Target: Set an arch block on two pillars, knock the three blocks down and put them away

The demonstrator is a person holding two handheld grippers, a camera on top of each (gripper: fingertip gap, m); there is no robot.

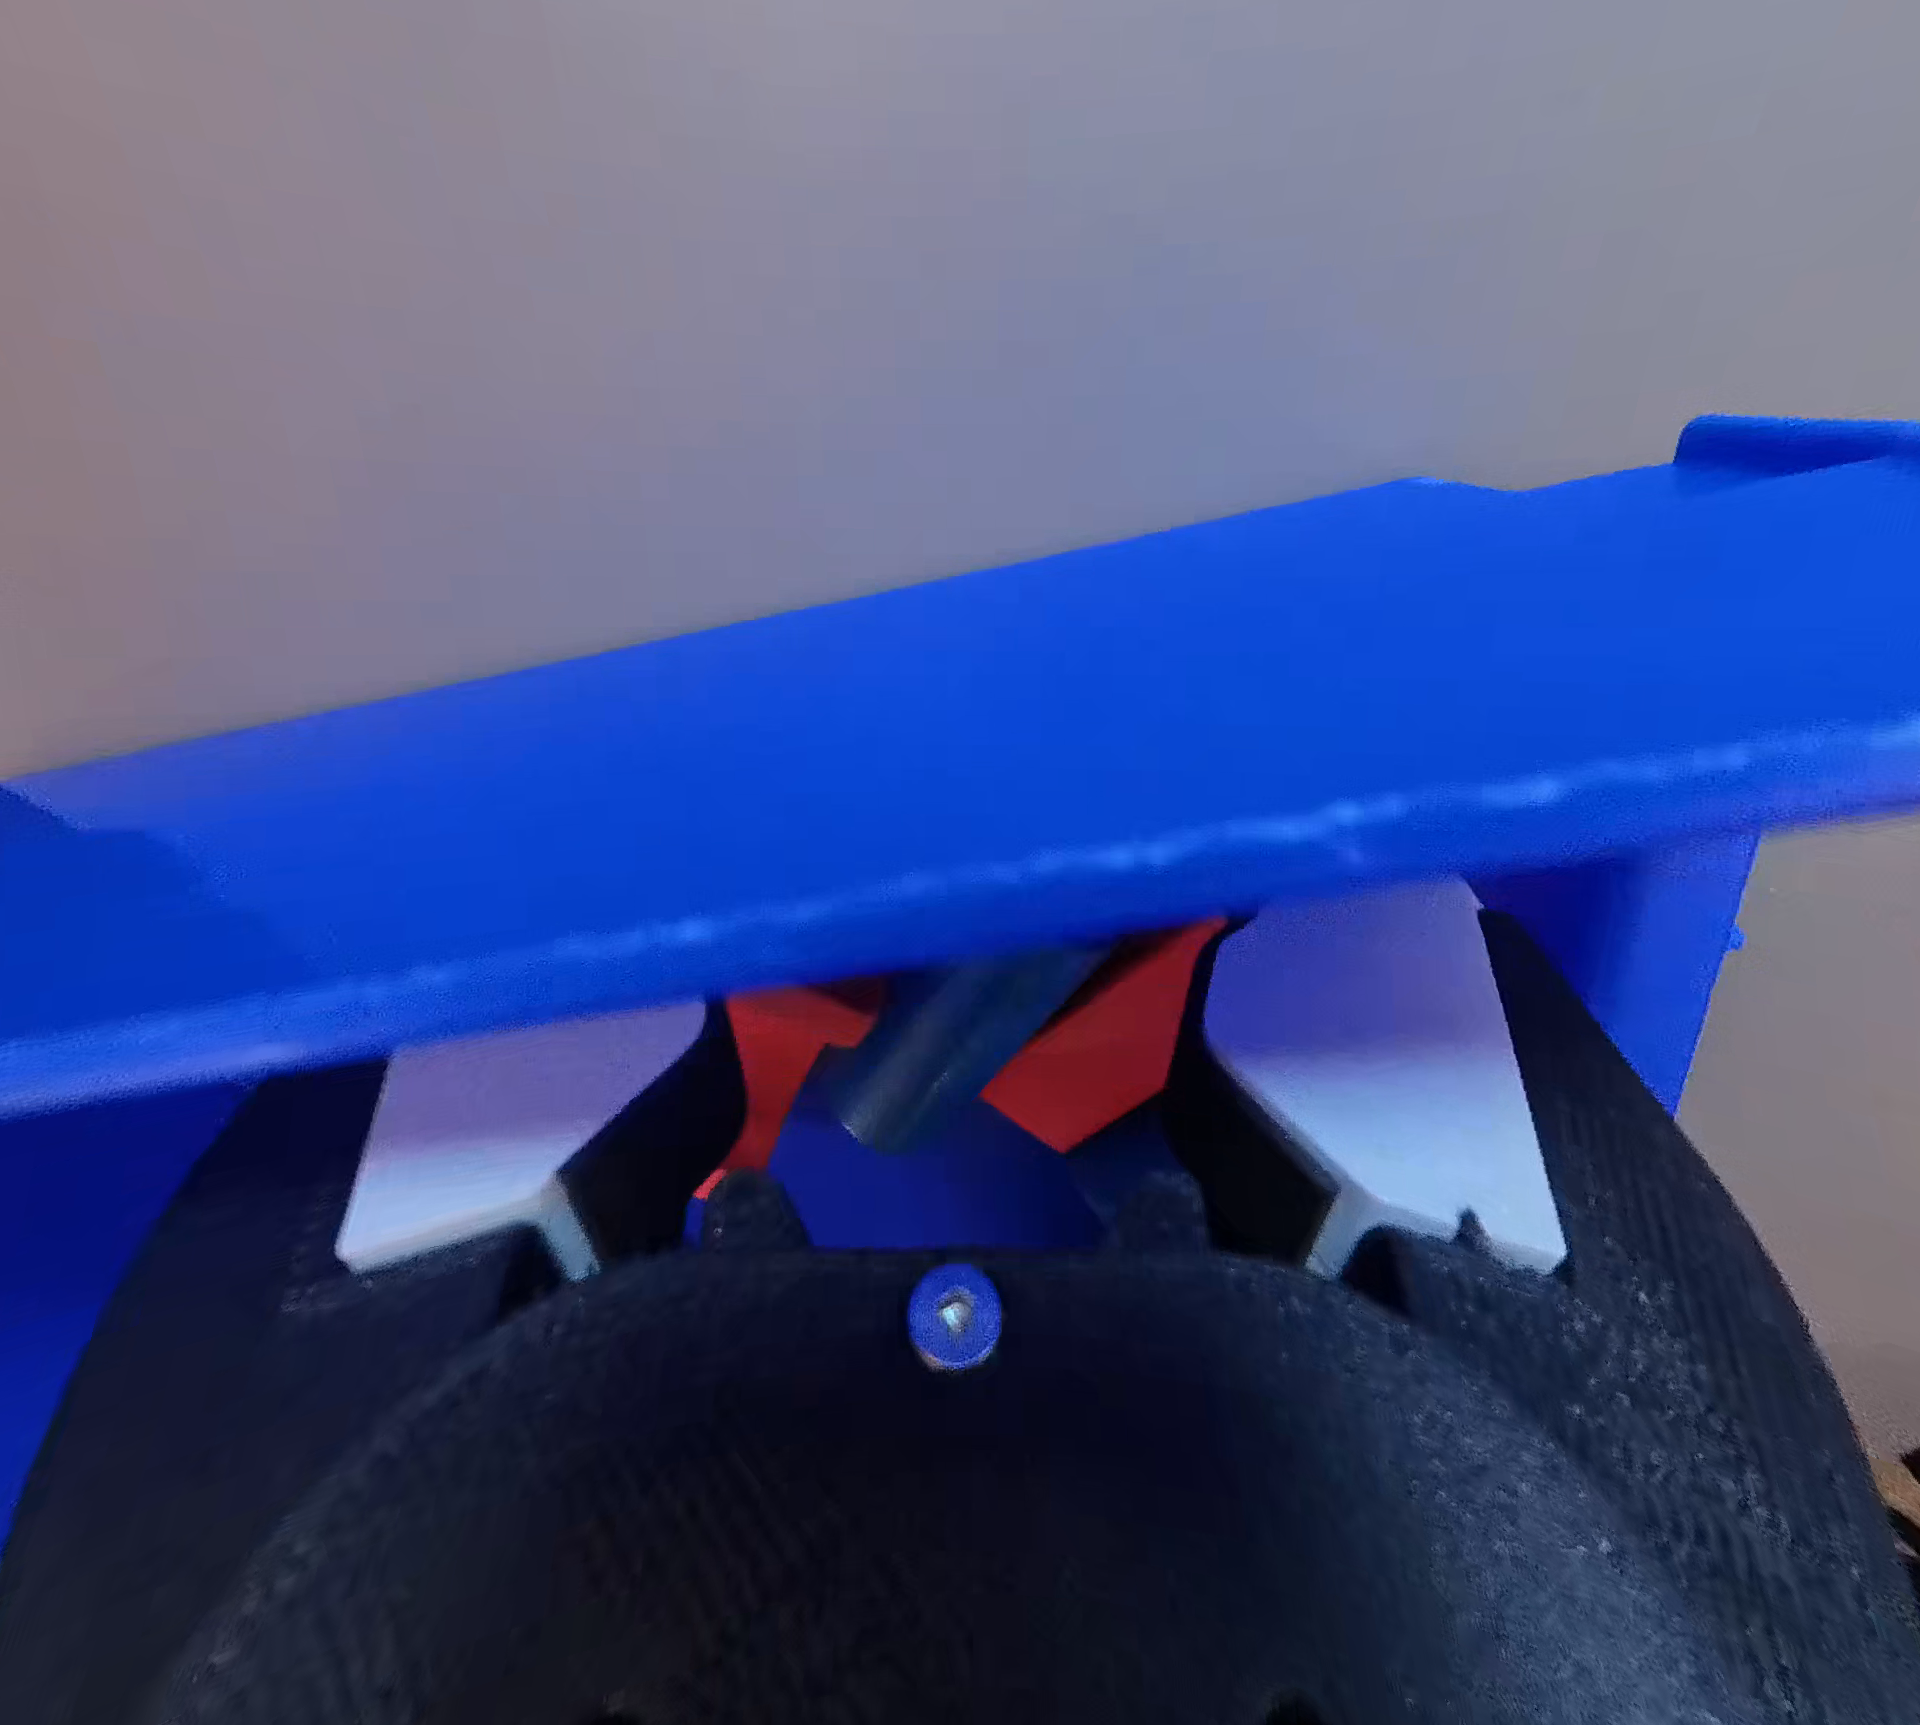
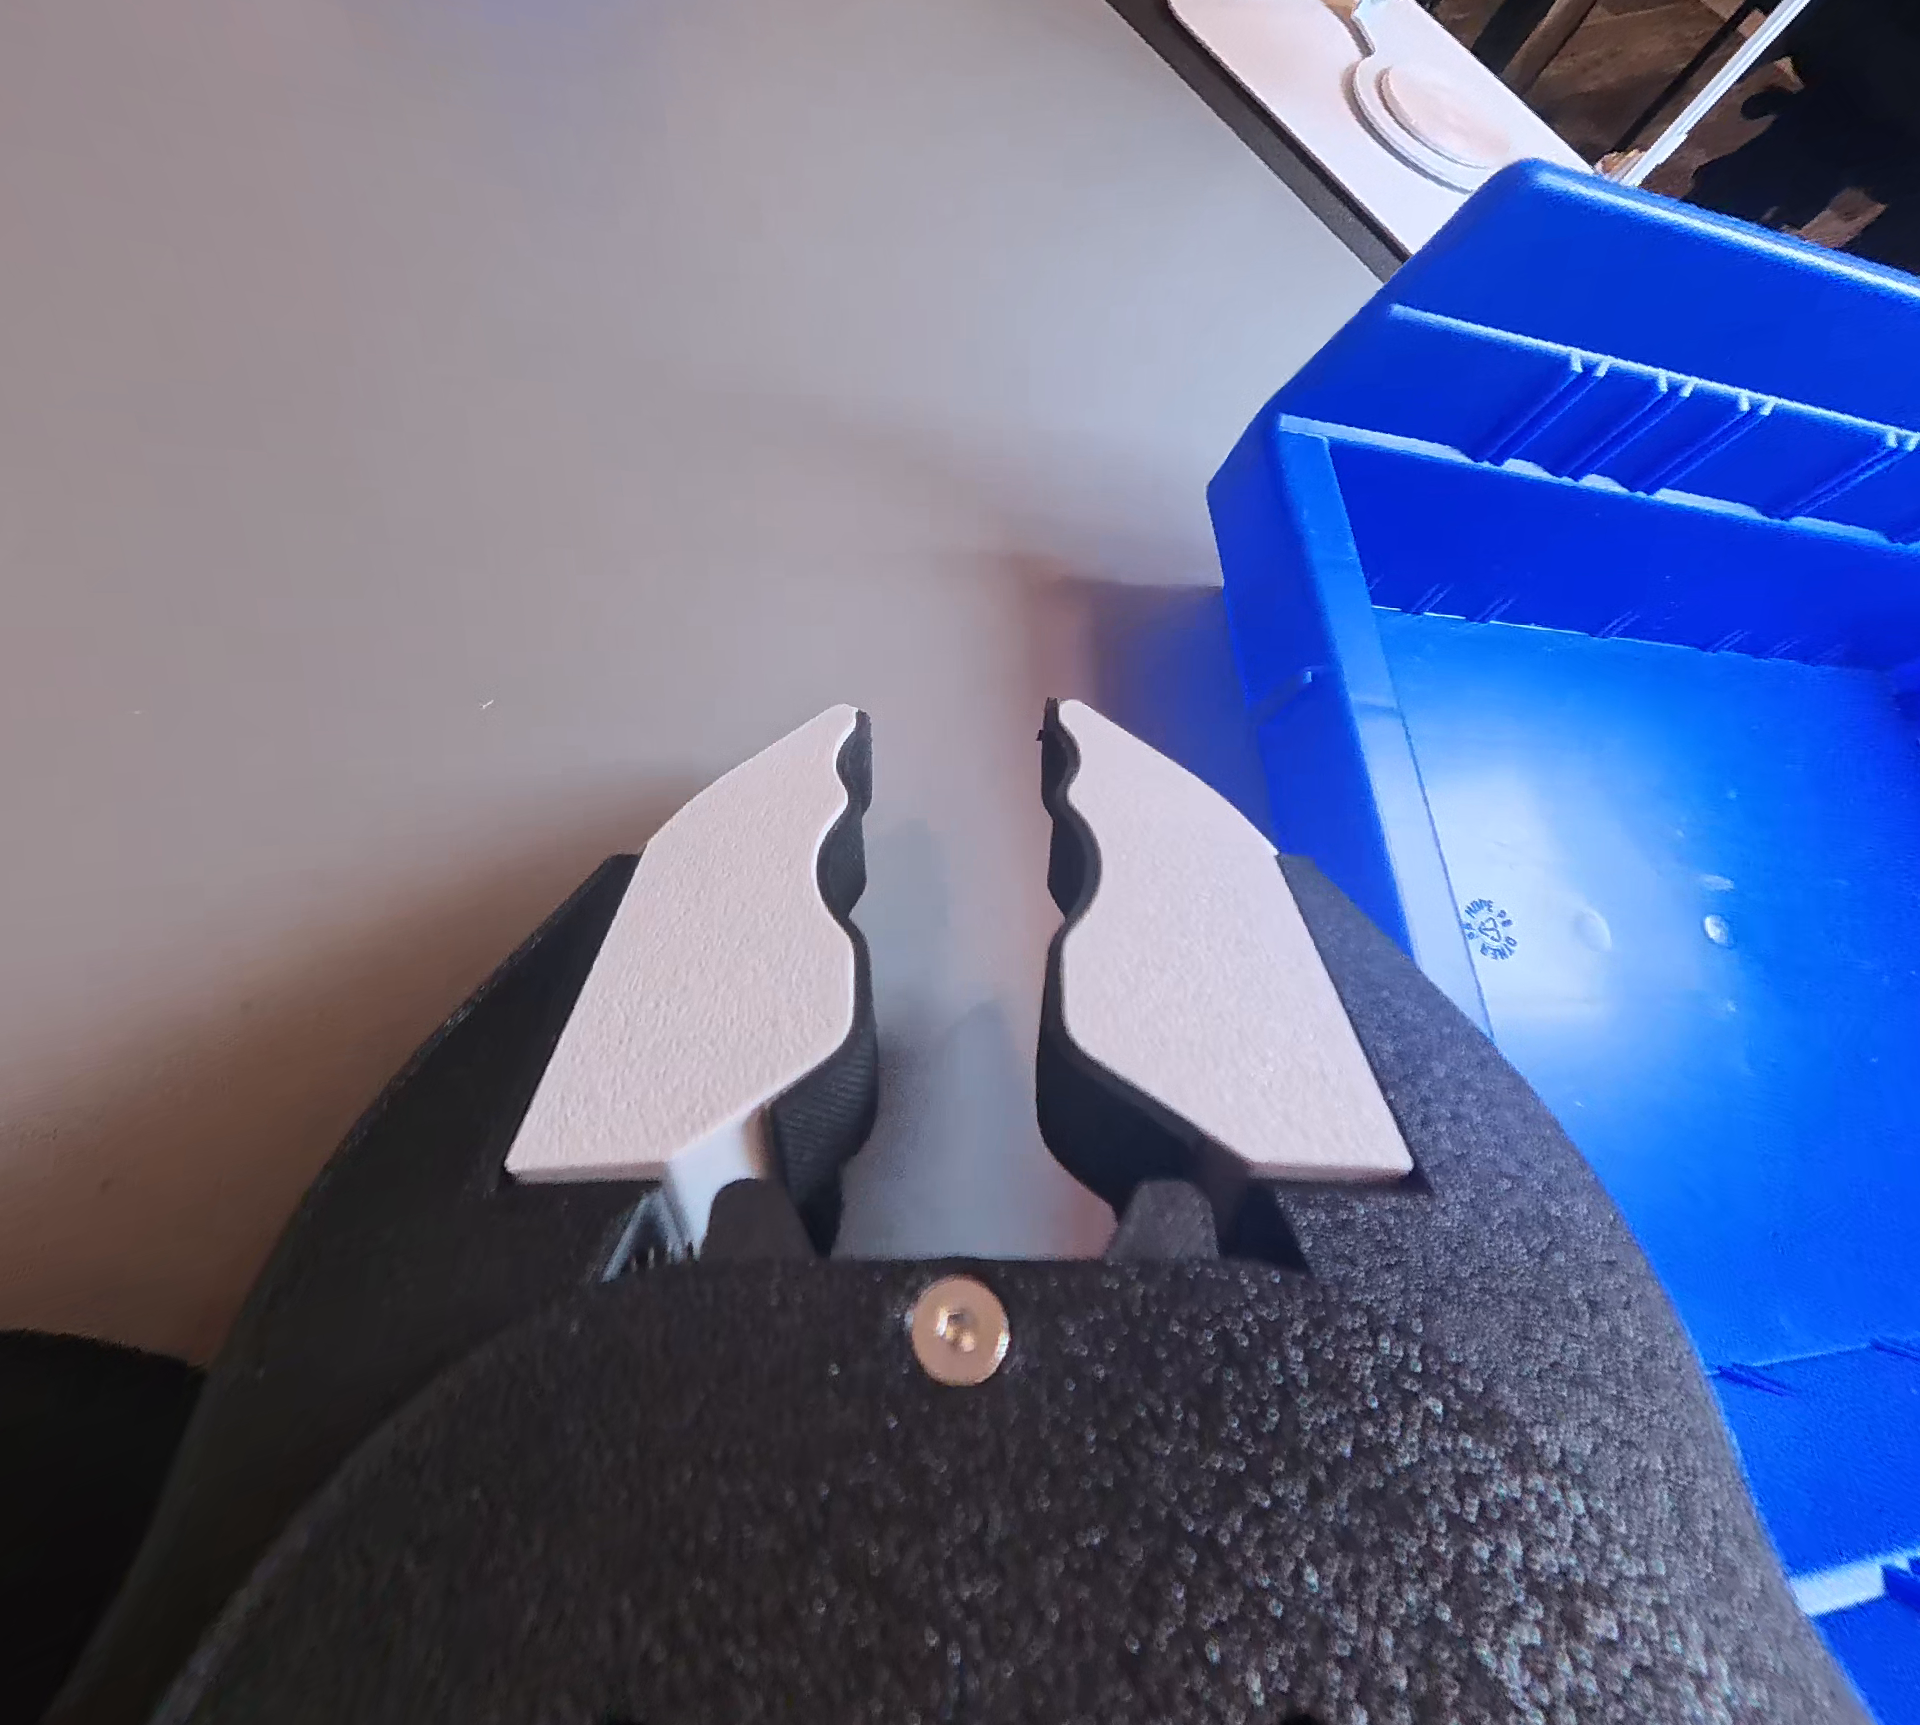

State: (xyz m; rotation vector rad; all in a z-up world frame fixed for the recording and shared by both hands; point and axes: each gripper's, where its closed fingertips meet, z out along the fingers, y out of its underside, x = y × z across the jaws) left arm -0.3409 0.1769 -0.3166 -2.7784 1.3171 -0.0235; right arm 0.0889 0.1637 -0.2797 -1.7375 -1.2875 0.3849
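In the left wrist view, the left hand-held gripper (image 1: 966,1062) sits low in the frame, its black textured body filling the bottom and its two pale finger plates (image 1: 468,1145) spread apart. Most of each finger is hidden under the rim of a blue plastic storage bin (image 1: 1039,740), which crosses the whole picture as a broad band, rising from lower left to upper right. Between the fingers, just under that rim, I can see pieces of a red block (image 1: 1101,1041) either side of a dark grey cylindrical block (image 1: 956,1052). The cylinder's long axis runs diagonally, its round end facing lower left and the rest running up to the right under the rim. Whether the fingers are actually pressing on either block I cannot tell; their tips are out of sight. Above the bin is only the plain grey worktop (image 1: 935,169), blurred.

In the right wrist view, the right hand-held gripper (image 2: 958,730) hangs over the same grey worktop at centre frame, its white wavy-edged fingers parted by a moderate gap with nothing between them. The blue bin fills the right side, its near corner just beside the right finger. A white lamp base (image 2: 1351,44) stands at the worktop's far edge, upper right.
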